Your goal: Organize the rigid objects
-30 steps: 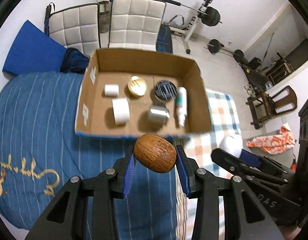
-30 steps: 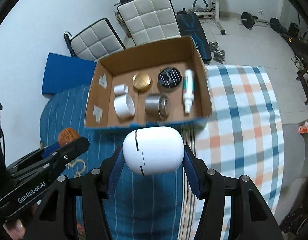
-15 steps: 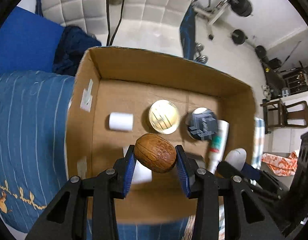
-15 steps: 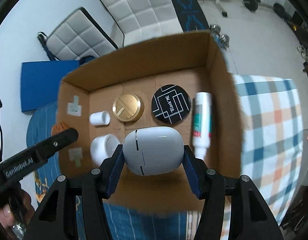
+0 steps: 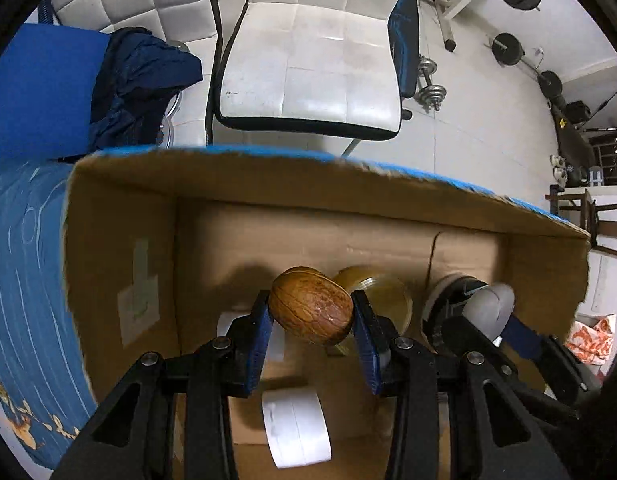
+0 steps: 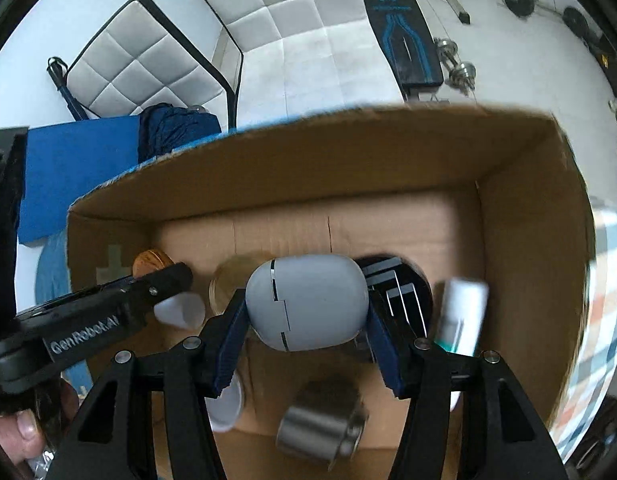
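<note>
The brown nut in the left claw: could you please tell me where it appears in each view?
Left wrist: the brown nut sits centre, clamped between the blue pads.
Right wrist: it peeks out at mid-left, above the other claw's tip.
Shared landmark: gold lid.

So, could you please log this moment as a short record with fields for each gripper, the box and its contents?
left gripper: shut on brown walnut-like object, over the box
right gripper: shut on white oval case, over the box
cardboard box: open-topped
contents: gold lid, black lid, white tube, metal cylinder, white roll
</note>
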Action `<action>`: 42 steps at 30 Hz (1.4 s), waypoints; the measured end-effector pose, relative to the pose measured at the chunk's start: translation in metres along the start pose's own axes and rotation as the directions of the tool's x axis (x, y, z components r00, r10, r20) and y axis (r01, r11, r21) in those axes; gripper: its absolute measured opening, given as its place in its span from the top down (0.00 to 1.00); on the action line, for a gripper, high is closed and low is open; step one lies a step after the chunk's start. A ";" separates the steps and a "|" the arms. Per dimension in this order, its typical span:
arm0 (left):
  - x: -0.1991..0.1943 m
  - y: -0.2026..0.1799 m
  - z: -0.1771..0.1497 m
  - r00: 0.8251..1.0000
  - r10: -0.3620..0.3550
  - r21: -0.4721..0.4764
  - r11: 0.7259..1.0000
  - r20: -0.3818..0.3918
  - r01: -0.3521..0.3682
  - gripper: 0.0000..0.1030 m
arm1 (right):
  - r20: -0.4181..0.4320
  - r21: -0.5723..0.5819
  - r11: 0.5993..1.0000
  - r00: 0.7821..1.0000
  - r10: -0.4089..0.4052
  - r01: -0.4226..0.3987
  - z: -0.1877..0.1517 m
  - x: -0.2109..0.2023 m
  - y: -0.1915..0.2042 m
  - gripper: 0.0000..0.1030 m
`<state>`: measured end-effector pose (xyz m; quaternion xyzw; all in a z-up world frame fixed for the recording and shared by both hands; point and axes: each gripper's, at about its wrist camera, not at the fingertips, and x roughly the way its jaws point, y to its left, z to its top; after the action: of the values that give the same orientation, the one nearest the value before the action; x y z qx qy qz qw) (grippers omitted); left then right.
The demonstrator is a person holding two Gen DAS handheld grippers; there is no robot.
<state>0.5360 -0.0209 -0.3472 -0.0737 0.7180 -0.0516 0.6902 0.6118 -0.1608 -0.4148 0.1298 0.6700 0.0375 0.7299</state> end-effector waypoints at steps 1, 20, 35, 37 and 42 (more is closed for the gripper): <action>0.002 -0.001 0.003 1.000 0.009 0.002 1.000 -0.003 -0.009 0.64 | 0.007 -0.010 1.000 1.000 -0.015 0.015 0.004 0.002 0.002 0.42; -0.034 -0.008 -0.012 0.986 0.116 0.015 0.993 0.124 -0.119 0.03 | 0.067 -0.044 0.989 0.988 -0.136 0.139 0.008 -0.018 -0.010 0.17; -0.062 -0.001 -0.097 0.968 0.142 0.032 0.988 0.206 -0.152 0.01 | 0.116 -0.070 0.962 0.960 -0.255 0.264 -0.086 -0.064 -0.015 0.00; -0.067 -0.001 -0.108 0.967 0.140 0.028 0.988 0.214 -0.149 0.01 | 0.124 -0.068 0.963 0.960 -0.250 0.259 -0.093 -0.071 -0.014 0.00; -0.088 -0.003 -0.136 0.958 0.130 0.022 0.990 0.257 -0.140 0.01 | 0.141 -0.073 0.967 0.963 -0.230 0.242 -0.116 -0.091 -0.008 0.00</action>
<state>0.4037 -0.0121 -0.2543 -0.0169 0.6255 -0.0088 0.7800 0.4875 -0.1733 -0.3365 0.0182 0.6290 -0.0285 0.7767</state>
